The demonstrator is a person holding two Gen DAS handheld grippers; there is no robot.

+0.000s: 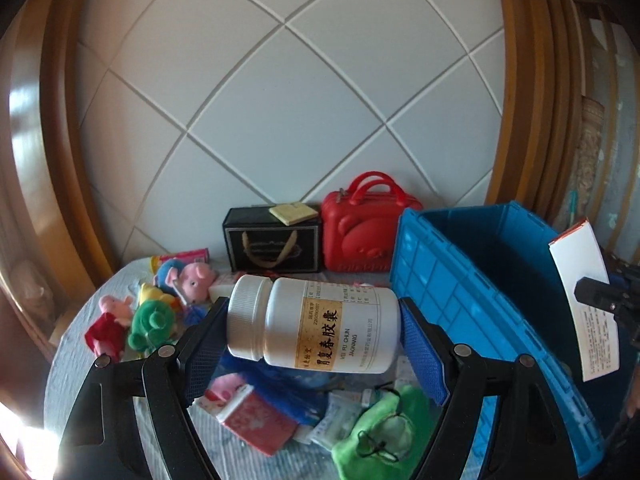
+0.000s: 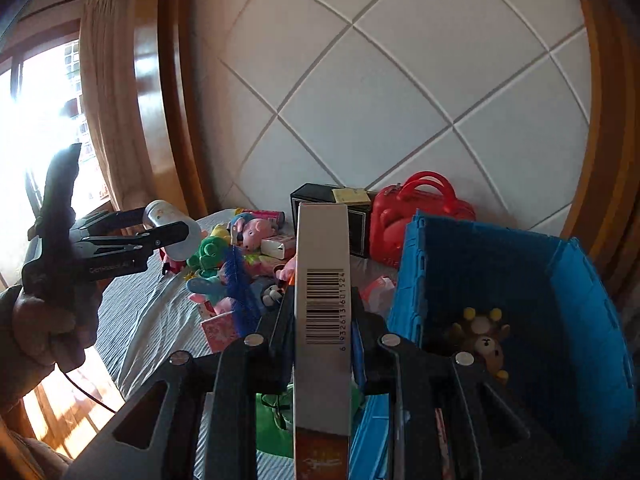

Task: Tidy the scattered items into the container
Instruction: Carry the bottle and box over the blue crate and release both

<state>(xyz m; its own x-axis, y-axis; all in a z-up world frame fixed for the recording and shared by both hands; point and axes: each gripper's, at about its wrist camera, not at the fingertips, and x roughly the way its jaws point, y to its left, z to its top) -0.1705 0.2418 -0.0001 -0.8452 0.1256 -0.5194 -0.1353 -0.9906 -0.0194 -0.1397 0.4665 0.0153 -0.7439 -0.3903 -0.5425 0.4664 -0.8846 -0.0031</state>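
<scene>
clutter crowds the striped bed (image 2: 136, 320): plush toys (image 1: 156, 312), a red booklet (image 1: 260, 420), a green cloth (image 1: 384, 432). behind stand a black gift box (image 1: 274, 240) and red case (image 1: 360, 232) against the quilted white headboard (image 1: 288, 100). left gripper (image 1: 314, 320) fingers pinch a white pill bottle (image 1: 320, 324) above the pile, beside the blue crate (image 1: 480, 300). right gripper (image 2: 322, 320) fingers clamp a slim white carton (image 2: 322, 280) near the crate, which holds a bear toy (image 2: 486, 344).

White bottle (image 1: 316, 322), tan label; blue crate (image 2: 520, 280); red case (image 1: 360, 236); white barcoded box (image 2: 322, 300); grey striped cloth (image 2: 148, 320).
</scene>
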